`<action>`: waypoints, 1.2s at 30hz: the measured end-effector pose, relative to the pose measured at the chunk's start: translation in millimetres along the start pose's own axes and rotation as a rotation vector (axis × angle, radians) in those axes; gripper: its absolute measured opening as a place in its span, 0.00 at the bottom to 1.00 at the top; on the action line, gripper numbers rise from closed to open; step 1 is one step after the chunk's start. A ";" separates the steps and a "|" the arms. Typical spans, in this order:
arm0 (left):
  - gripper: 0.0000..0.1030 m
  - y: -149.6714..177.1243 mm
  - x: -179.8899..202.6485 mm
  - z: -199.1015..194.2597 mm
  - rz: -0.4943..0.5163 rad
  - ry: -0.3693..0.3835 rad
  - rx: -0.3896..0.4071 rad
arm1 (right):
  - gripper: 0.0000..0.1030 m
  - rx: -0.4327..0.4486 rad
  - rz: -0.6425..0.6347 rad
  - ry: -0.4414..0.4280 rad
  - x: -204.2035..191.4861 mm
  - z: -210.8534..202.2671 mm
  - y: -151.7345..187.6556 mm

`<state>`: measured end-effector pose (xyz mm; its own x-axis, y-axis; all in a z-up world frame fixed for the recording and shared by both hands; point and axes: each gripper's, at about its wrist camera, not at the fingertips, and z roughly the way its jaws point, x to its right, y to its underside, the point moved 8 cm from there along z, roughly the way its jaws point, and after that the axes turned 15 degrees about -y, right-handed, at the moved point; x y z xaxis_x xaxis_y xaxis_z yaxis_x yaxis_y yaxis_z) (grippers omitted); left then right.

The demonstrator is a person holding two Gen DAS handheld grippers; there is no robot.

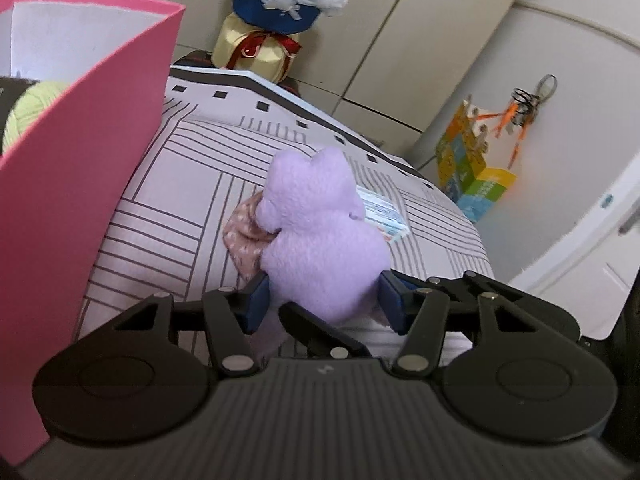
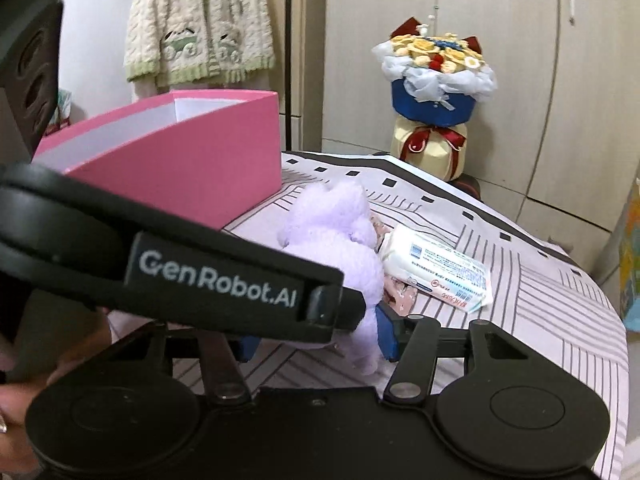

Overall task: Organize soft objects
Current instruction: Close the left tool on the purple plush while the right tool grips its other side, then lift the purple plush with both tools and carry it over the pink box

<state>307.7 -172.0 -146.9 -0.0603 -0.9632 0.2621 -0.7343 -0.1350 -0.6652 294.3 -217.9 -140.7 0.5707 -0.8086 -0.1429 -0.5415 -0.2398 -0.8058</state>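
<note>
A purple plush toy [image 1: 320,236] stands on the striped cloth of the table [image 1: 180,200]. My left gripper [image 1: 324,300] has its blue pads pressed on both sides of the plush's lower body. In the right wrist view the plush [image 2: 332,236] is seen with the left gripper's arm across it. My right gripper [image 2: 316,344] sits low just behind the plush, its jaws apart and holding nothing. A pink patterned soft pouch [image 1: 244,240] and a white tissue pack [image 2: 436,268] lie against the plush. A pink box [image 1: 72,160] holds a green yarn ball [image 1: 28,112].
A flower bouquet [image 2: 436,92] stands at the table's far edge. A knitted cardigan [image 2: 200,20] hangs behind the pink box [image 2: 192,160]. A colourful carton [image 1: 476,164] sits off the table to the right, by white cabinet doors.
</note>
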 end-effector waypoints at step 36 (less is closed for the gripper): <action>0.56 84.7 -16.8 -102.1 0.234 0.125 -0.184 | 0.64 -0.038 0.244 -0.039 -100.3 -70.1 58.5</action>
<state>177.5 -143.5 -136.3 -0.3162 -0.9255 0.2085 -0.7998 0.1418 -0.5833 162.1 -188.5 -133.2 0.4434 -0.8238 -0.3533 -0.6884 -0.0606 -0.7228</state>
